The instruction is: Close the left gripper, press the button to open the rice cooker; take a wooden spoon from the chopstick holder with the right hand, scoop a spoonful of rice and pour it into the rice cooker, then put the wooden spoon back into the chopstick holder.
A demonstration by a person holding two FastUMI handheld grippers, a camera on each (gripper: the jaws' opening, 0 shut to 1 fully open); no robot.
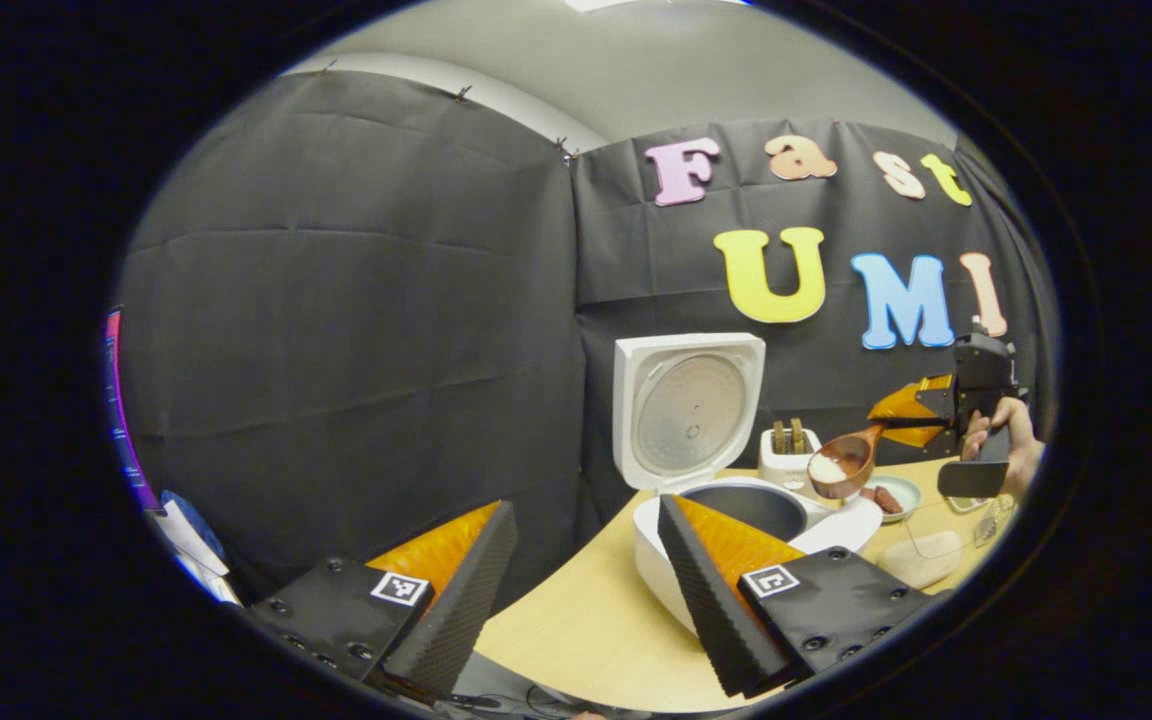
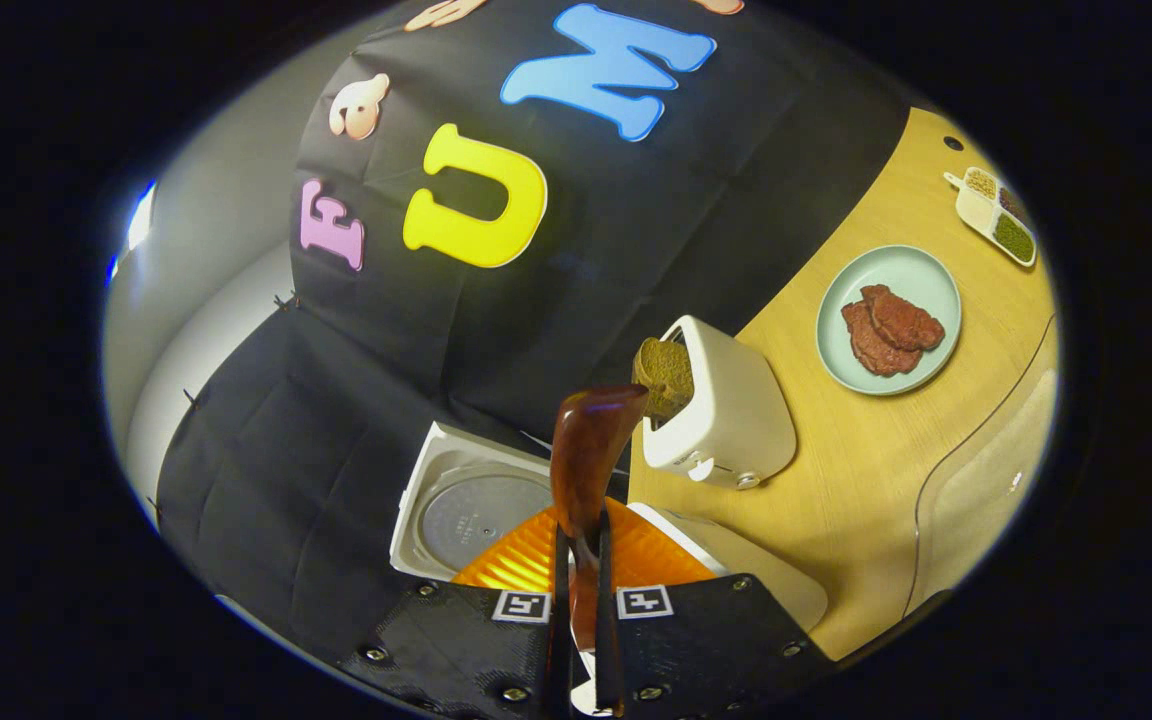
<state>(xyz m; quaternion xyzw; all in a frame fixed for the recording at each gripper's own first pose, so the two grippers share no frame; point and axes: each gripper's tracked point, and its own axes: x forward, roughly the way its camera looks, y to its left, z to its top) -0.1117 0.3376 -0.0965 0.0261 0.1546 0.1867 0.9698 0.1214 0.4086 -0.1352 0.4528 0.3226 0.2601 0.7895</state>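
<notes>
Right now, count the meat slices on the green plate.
2, it seems: overlapping meat slices mid-plate on the green plate, right of the toaster. More may hide beneath.

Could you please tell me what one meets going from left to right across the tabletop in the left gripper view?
Rice cooker with its lid up → toaster → wooden spoon holding rice → plate → right gripper and the hand holding it.

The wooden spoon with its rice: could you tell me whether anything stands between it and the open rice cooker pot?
Nothing visible does. The wooden spoon, clamped in the right gripper, hangs just right of the pot; the lid stands upright behind, and the left gripper is nearer the camera.
</notes>
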